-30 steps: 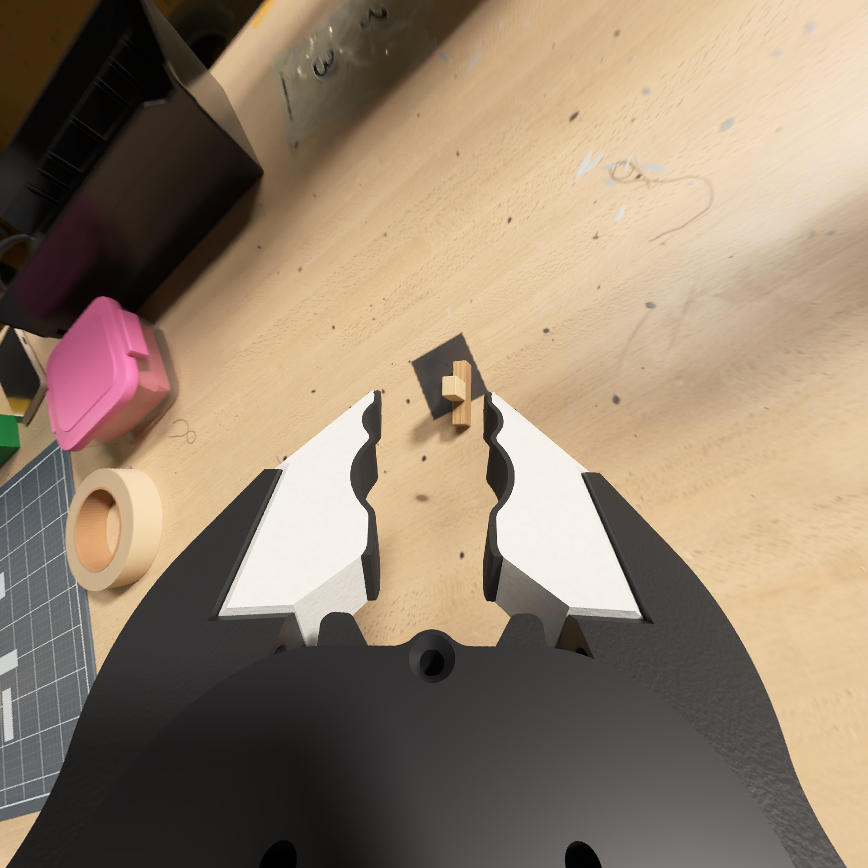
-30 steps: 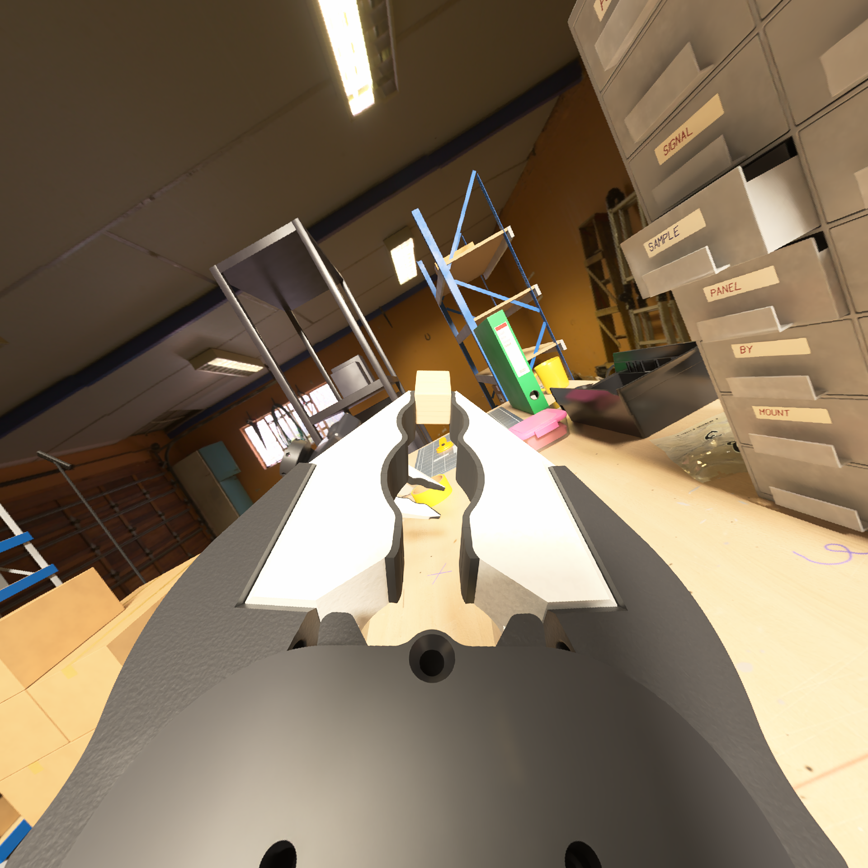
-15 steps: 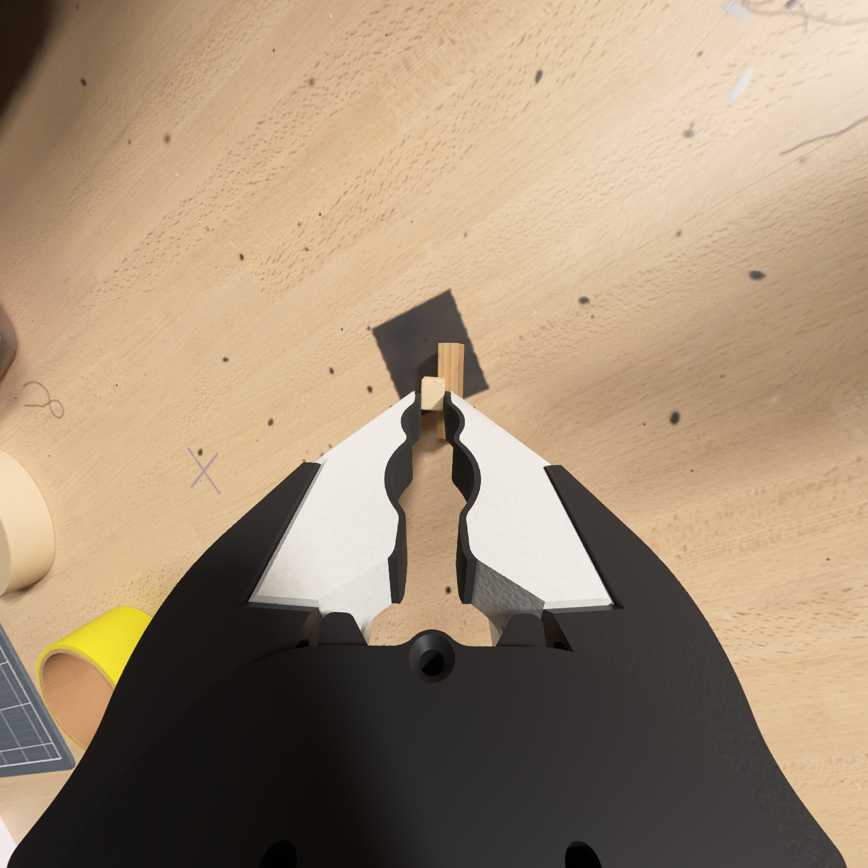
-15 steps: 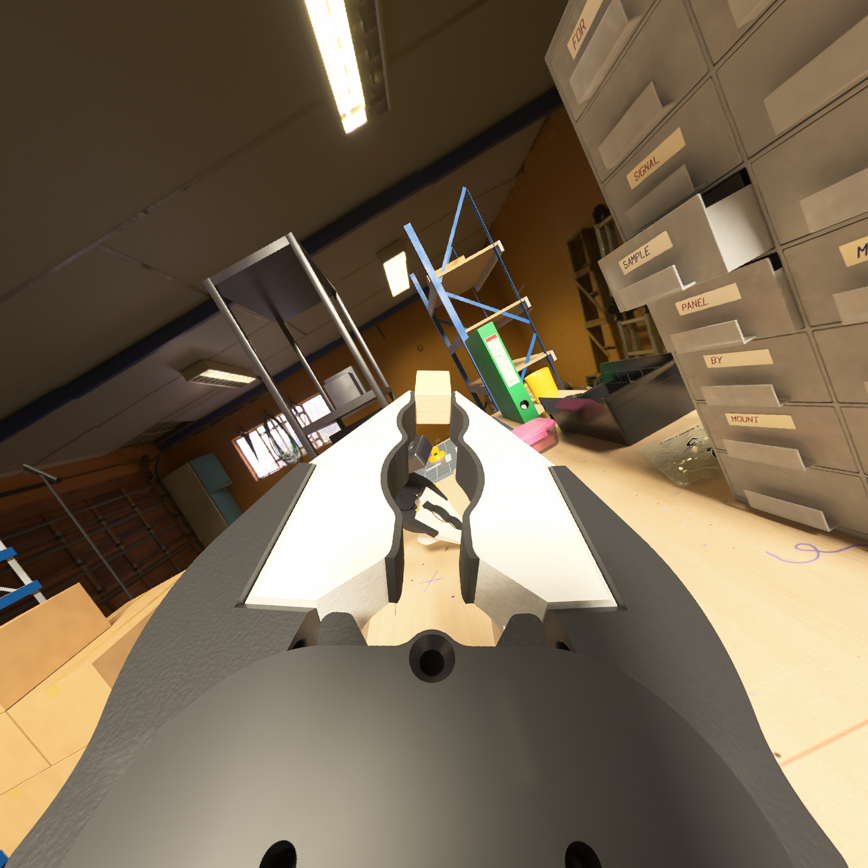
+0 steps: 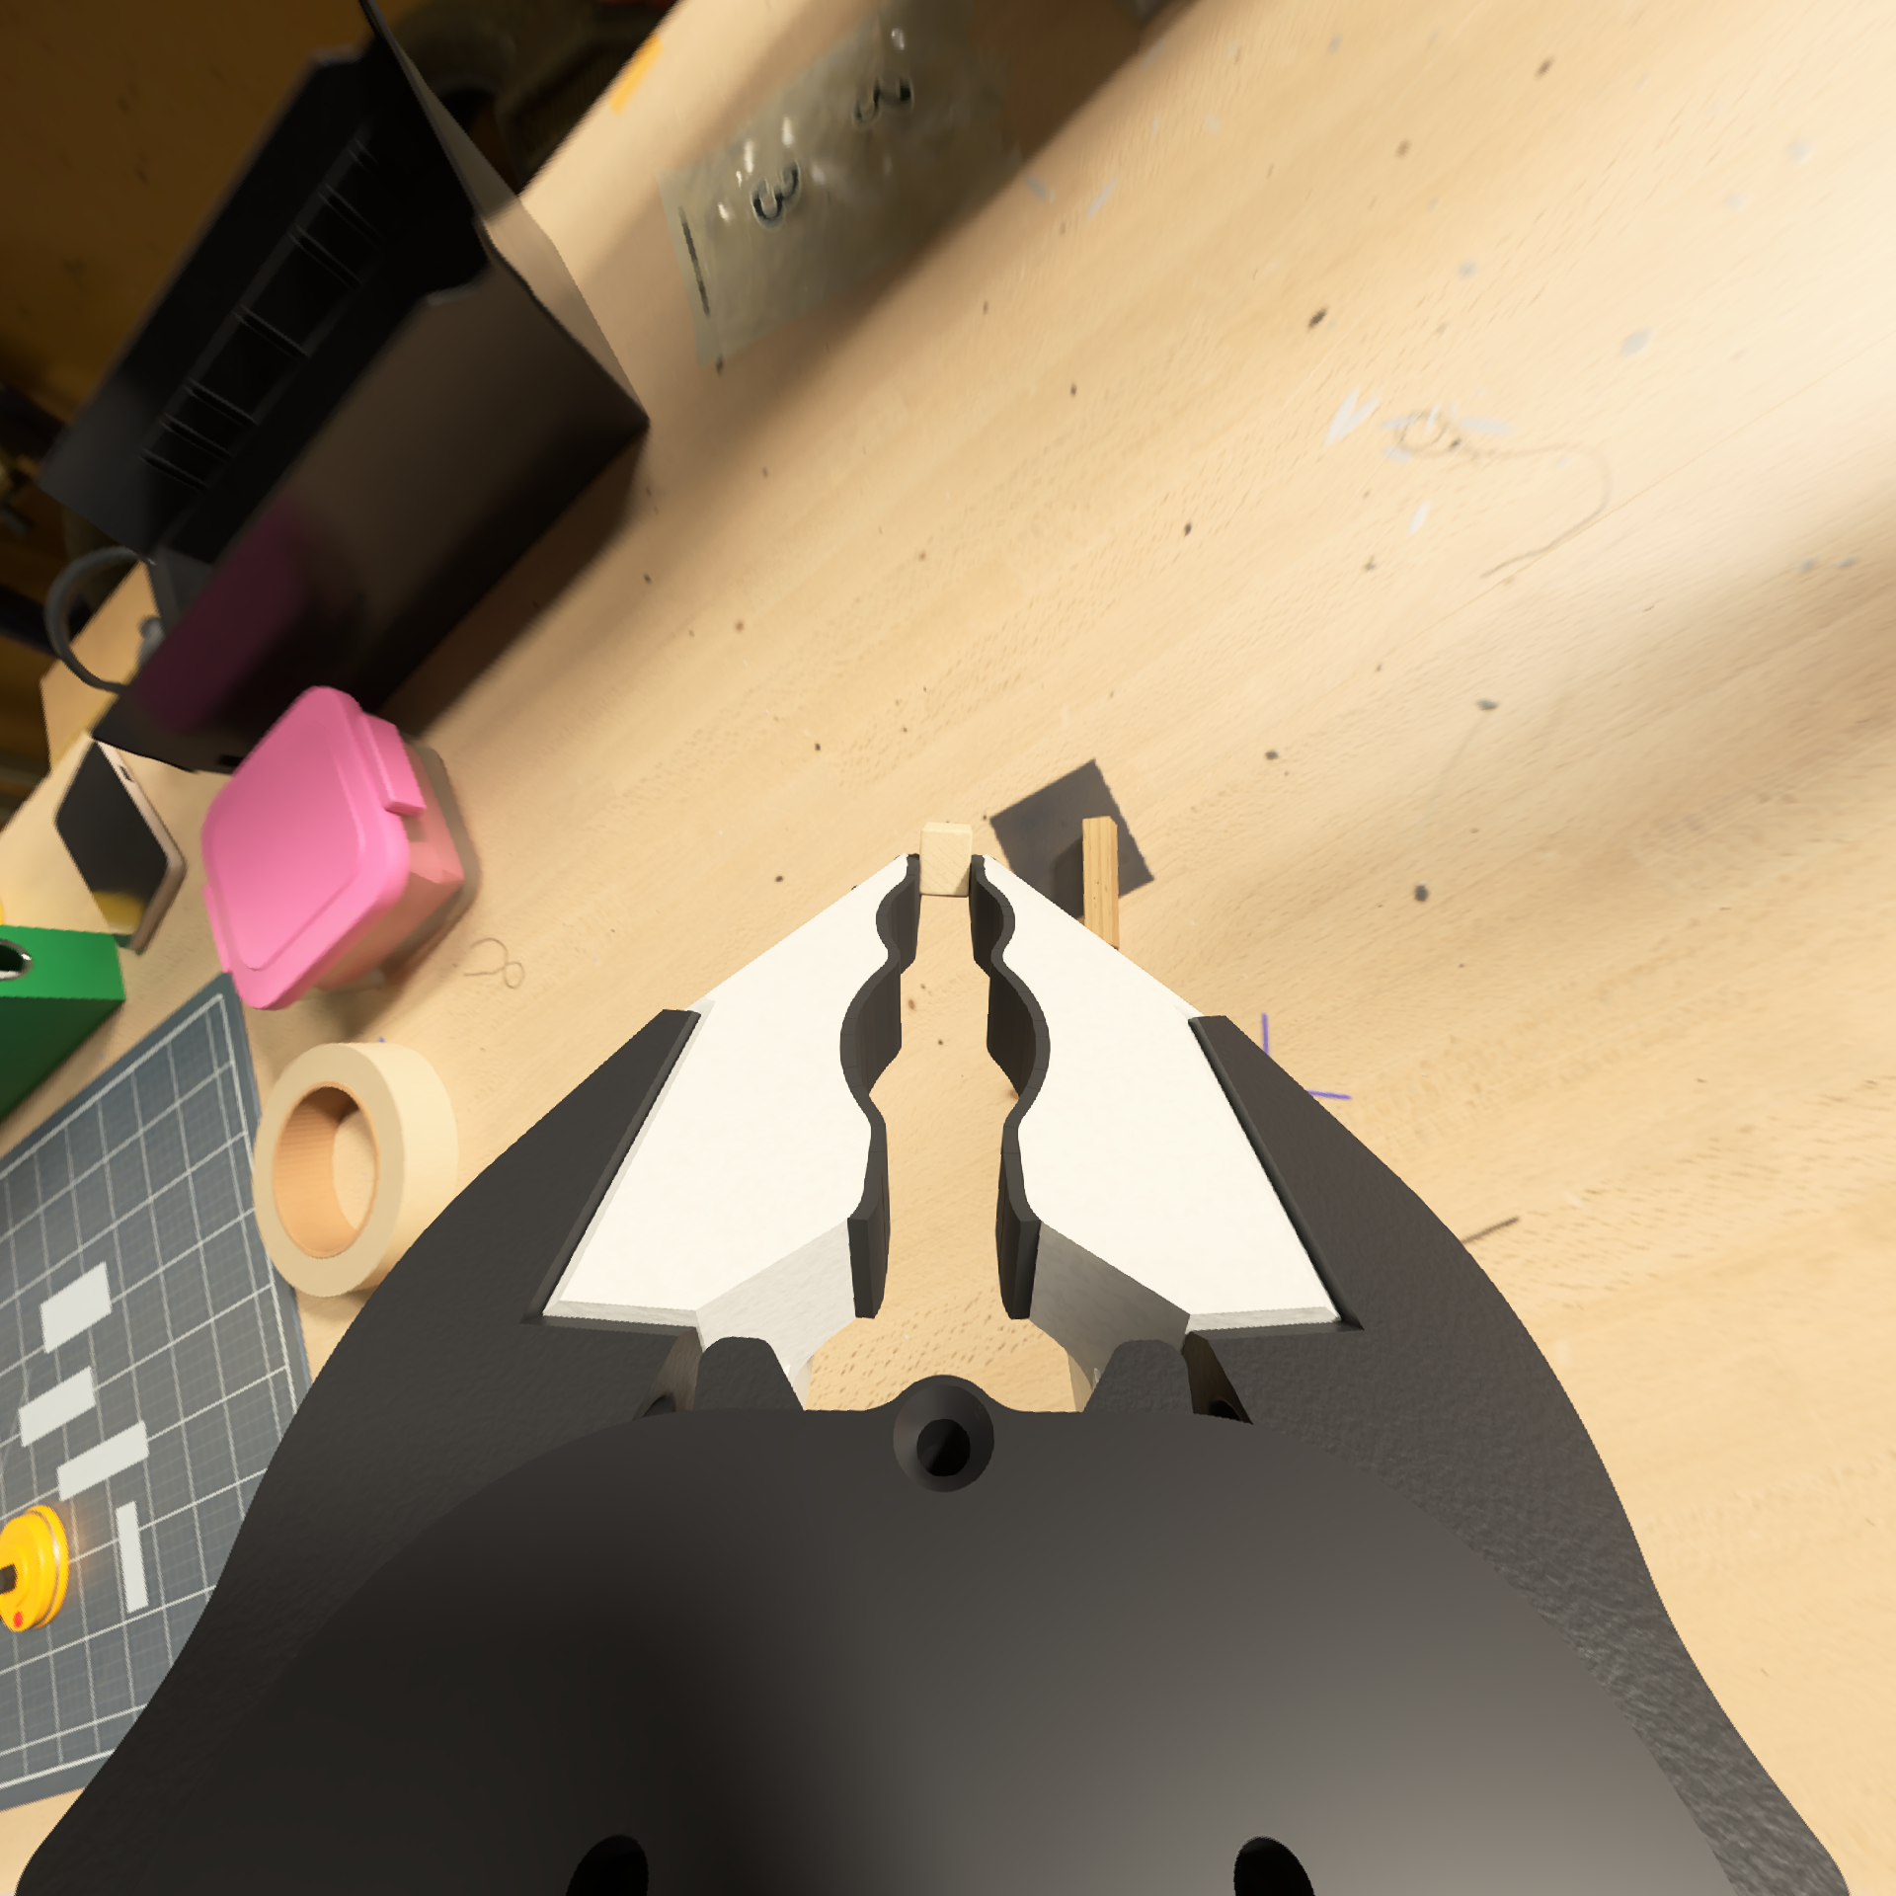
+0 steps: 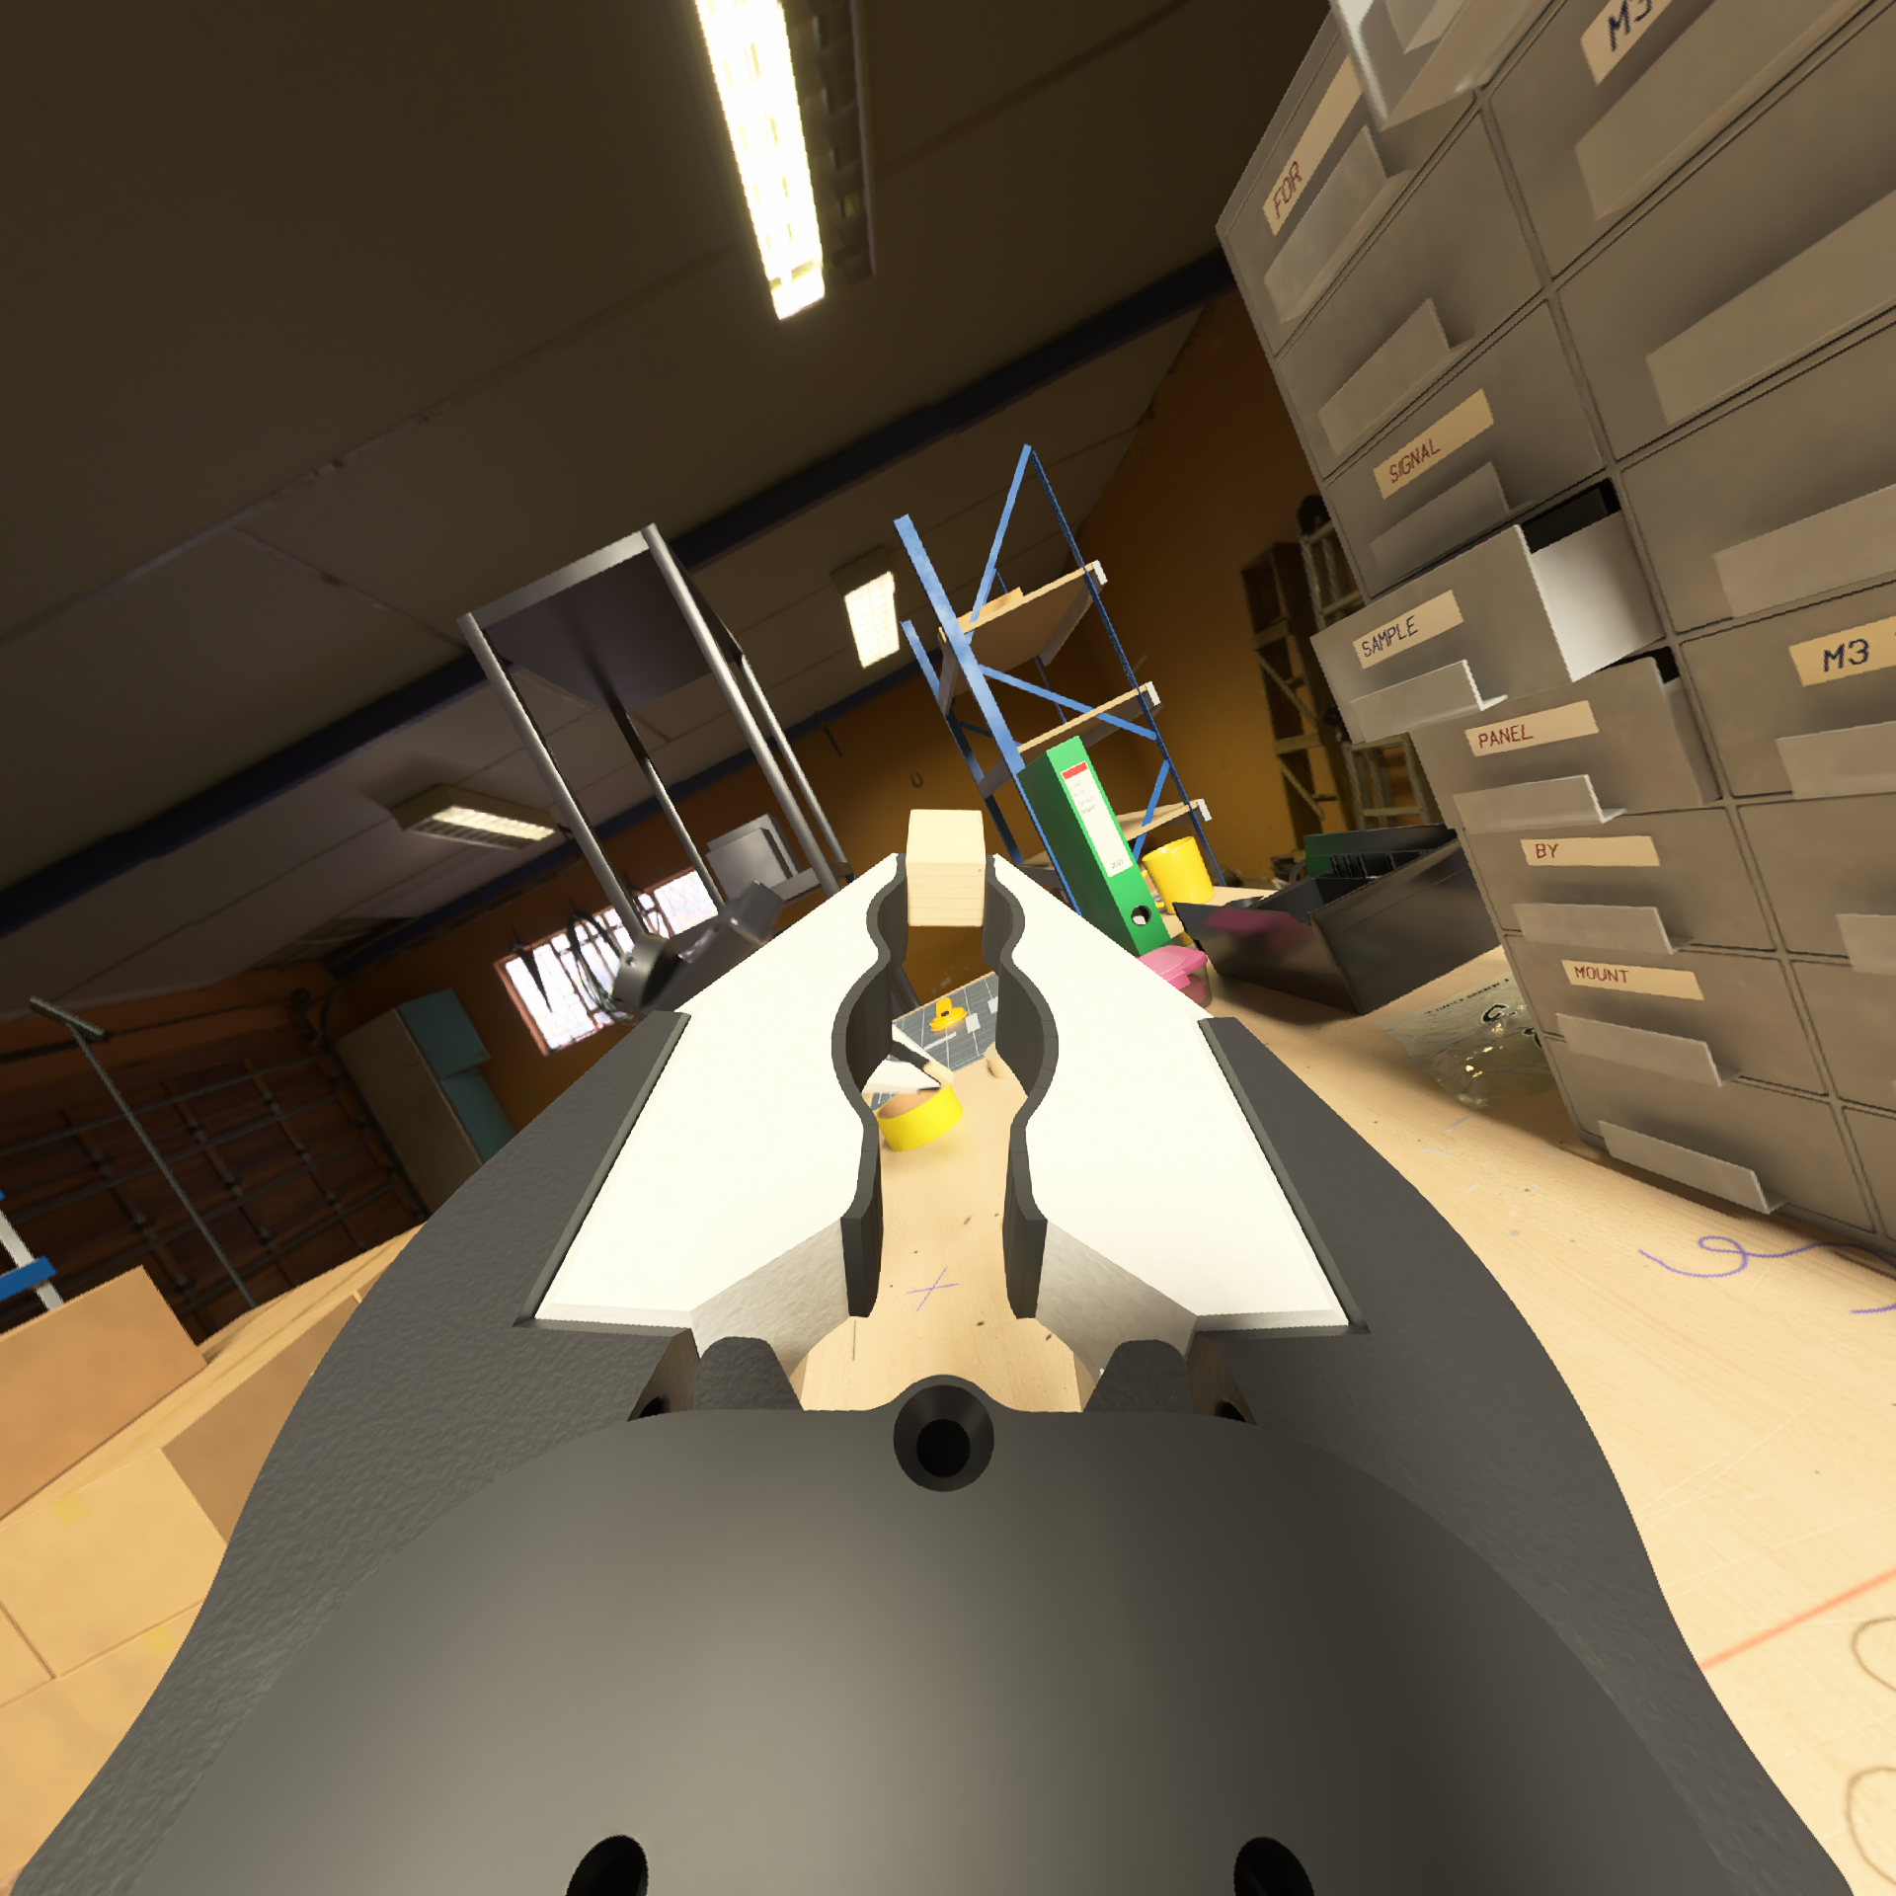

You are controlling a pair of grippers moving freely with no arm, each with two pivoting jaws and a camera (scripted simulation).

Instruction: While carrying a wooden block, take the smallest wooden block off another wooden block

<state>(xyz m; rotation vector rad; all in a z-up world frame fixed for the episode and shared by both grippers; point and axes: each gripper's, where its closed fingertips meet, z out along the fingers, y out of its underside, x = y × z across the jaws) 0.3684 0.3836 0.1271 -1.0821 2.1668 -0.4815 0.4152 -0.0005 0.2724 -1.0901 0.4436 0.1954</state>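
Observation:
My left gripper (image 5: 944,872) is shut on the smallest wooden block (image 5: 944,858), a pale little cube, and holds it above the table. The long thin wooden block (image 5: 1100,878) lies on the table to the right of the fingertips, beside a dark square patch (image 5: 1047,829); the cube is off it. My right gripper (image 6: 945,880) is shut on a larger pale wooden block (image 6: 944,868) and holds it high, pointing across the workshop. The other gripper shows small and far off in the right wrist view (image 6: 908,1072).
A pink lidded box (image 5: 308,852), a masking tape roll (image 5: 344,1164), a grey cutting mat (image 5: 103,1334), a black bin (image 5: 339,410) and a green block (image 5: 51,995) sit left. A plastic bag (image 5: 821,174) lies far. Grey drawers (image 6: 1642,718) stand right; a yellow tape roll (image 6: 918,1123) is ahead.
My left gripper closed on the small cube, then lifted it up and away from the long block, which stays on the table. The right gripper kept its block and shifted only slightly.

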